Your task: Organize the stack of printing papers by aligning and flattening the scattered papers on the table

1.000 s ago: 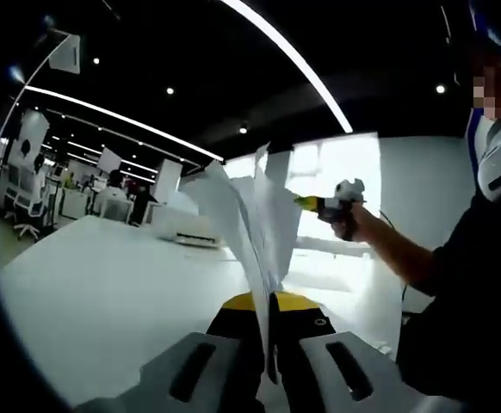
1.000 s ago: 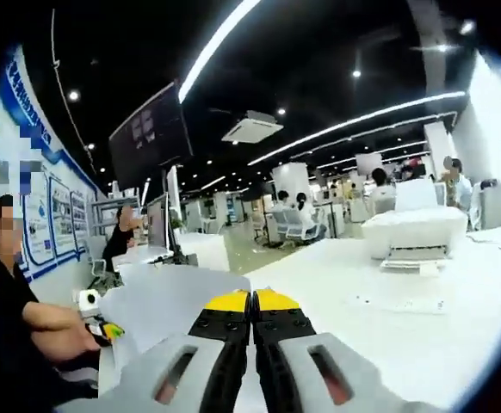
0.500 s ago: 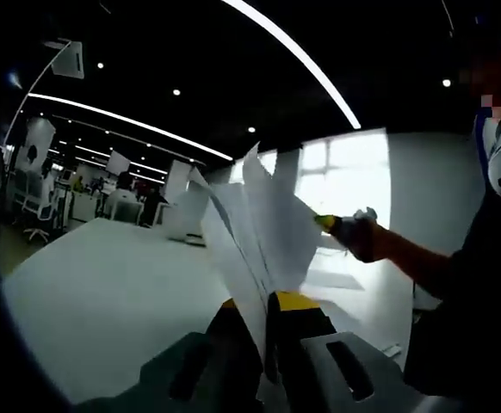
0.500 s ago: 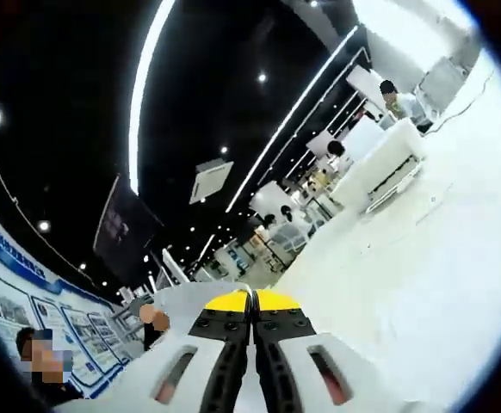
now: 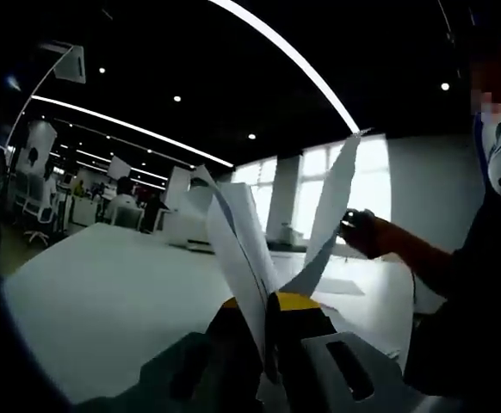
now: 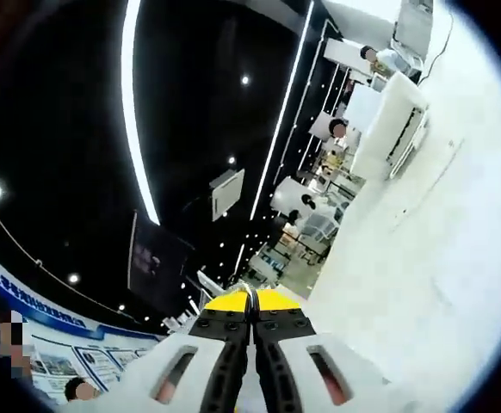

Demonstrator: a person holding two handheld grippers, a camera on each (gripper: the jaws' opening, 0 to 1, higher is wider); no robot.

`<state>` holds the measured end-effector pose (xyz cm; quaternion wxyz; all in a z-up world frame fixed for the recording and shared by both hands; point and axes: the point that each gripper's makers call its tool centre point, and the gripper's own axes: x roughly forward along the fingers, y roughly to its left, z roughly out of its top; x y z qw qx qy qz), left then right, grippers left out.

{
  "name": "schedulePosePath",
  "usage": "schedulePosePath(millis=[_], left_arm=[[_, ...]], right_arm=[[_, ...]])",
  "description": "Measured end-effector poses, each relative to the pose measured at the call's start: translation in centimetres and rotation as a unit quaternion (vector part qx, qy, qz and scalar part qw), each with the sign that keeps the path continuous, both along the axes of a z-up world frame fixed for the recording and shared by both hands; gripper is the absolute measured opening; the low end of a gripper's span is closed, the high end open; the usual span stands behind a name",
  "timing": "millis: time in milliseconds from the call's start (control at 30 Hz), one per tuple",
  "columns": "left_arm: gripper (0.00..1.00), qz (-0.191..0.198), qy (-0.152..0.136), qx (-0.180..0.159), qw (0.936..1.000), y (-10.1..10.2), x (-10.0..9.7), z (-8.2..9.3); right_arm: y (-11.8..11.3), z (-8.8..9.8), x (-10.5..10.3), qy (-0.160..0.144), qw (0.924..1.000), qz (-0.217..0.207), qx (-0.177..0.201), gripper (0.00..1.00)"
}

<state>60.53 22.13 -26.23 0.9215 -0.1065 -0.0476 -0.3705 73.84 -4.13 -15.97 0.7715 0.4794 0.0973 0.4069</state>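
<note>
Several white paper sheets fan upward from my left gripper, which is shut on their lower edge above the white table. One sheet has spread away to the right and stands apart from the fan. My right gripper, held in a person's hand, sits at that sheet's edge. In the right gripper view my right gripper has its yellow-tipped jaws pressed together, with a thin pale sheet seen edge-on between them. The table runs steeply up the right side there.
A white printer stands on the table, also seen as the printer at the far edge. The person's torso and arm stand close on the right. People and office chairs sit at desks beyond.
One sheet has swung out to the right, away from the fan in the left gripper. The right gripper view has rolled and tilted upward, so the table now slants steeply.
</note>
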Motion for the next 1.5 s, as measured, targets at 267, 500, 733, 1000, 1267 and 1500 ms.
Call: schedulePosePath(millis=[267, 500, 733, 1000, 1267, 1500], left_arm=[[0.06, 0.002, 0.004, 0.001, 1.0, 0.0, 0.1, -0.2], [0.06, 0.006, 0.006, 0.002, 1.0, 0.2, 0.3, -0.3], [0.07, 0.01, 0.008, 0.0, 0.9999, 0.4, 0.5, -0.3], [0.07, 0.017, 0.012, -0.004, 0.9998, 0.8, 0.7, -0.3], [0.07, 0.028, 0.015, -0.005, 0.9995, 1.1, 1.0, -0.3], [0.07, 0.032, 0.018, -0.005, 0.9993, 1.1, 1.1, -0.5]], right_arm=[[-1.6, -2.8, 4.6, 0.036, 0.9939, -0.103, -0.013, 0.0], [0.1, -3.5, 5.8, 0.029, 0.9934, -0.101, -0.045, 0.0], [-0.8, -5.4, 5.8, 0.049, 0.9924, -0.099, -0.053, 0.0], [-0.3, -8.5, 2.2, 0.061, 0.9926, -0.057, -0.088, 0.0], [-2.3, -8.3, 0.8, 0.049, 0.9925, -0.067, -0.089, 0.0], [-3.5, -9.9, 1.9, 0.048, 0.9909, -0.086, -0.091, 0.0]])
